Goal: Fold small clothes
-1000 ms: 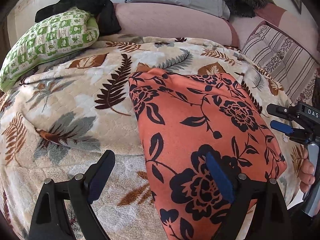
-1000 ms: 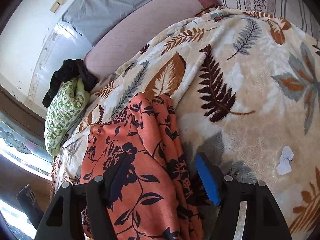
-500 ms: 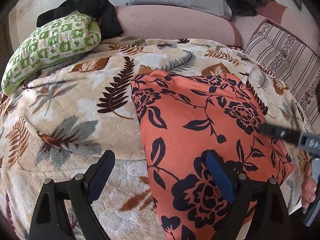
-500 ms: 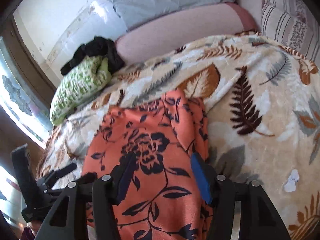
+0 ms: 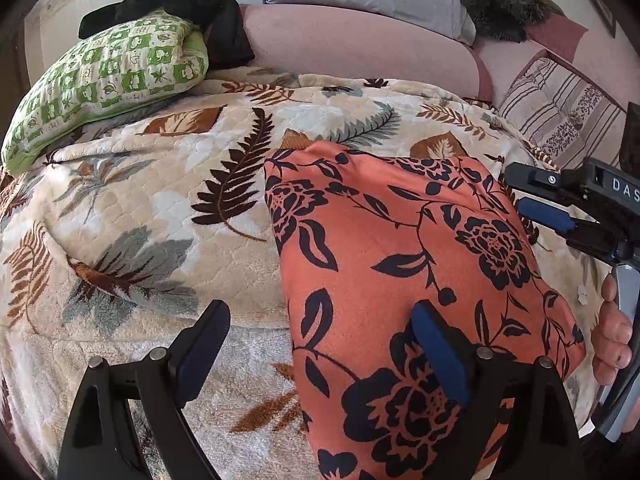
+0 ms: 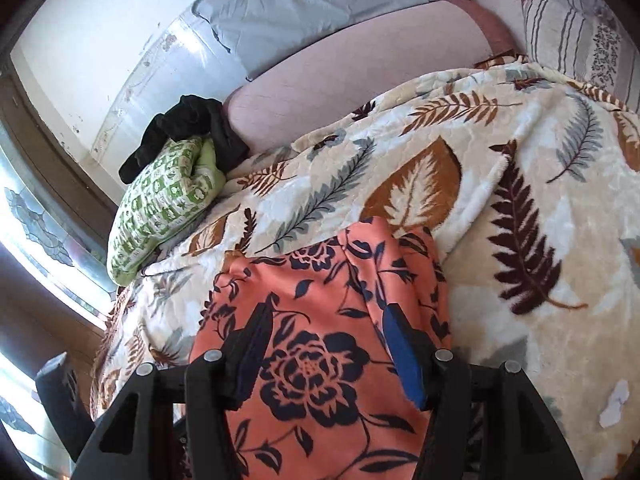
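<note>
The left gripper (image 5: 320,352) sits low at the near edge with its jaws spread wide, the left finger (image 5: 202,350) well apart from the blue-padded right finger (image 5: 438,356). The right gripper (image 6: 328,354) is also parted, its dark left finger and blue right pad (image 6: 402,354) a moderate gap apart. In the left wrist view the right gripper (image 5: 536,204) reaches in from the right side, and the right hand (image 5: 612,336) grips its handle, fingers curled.

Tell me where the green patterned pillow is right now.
The green patterned pillow lies at the far left of the bed in both wrist views, on the leaf-print blanket, with a black garment draped over its far end.
</note>
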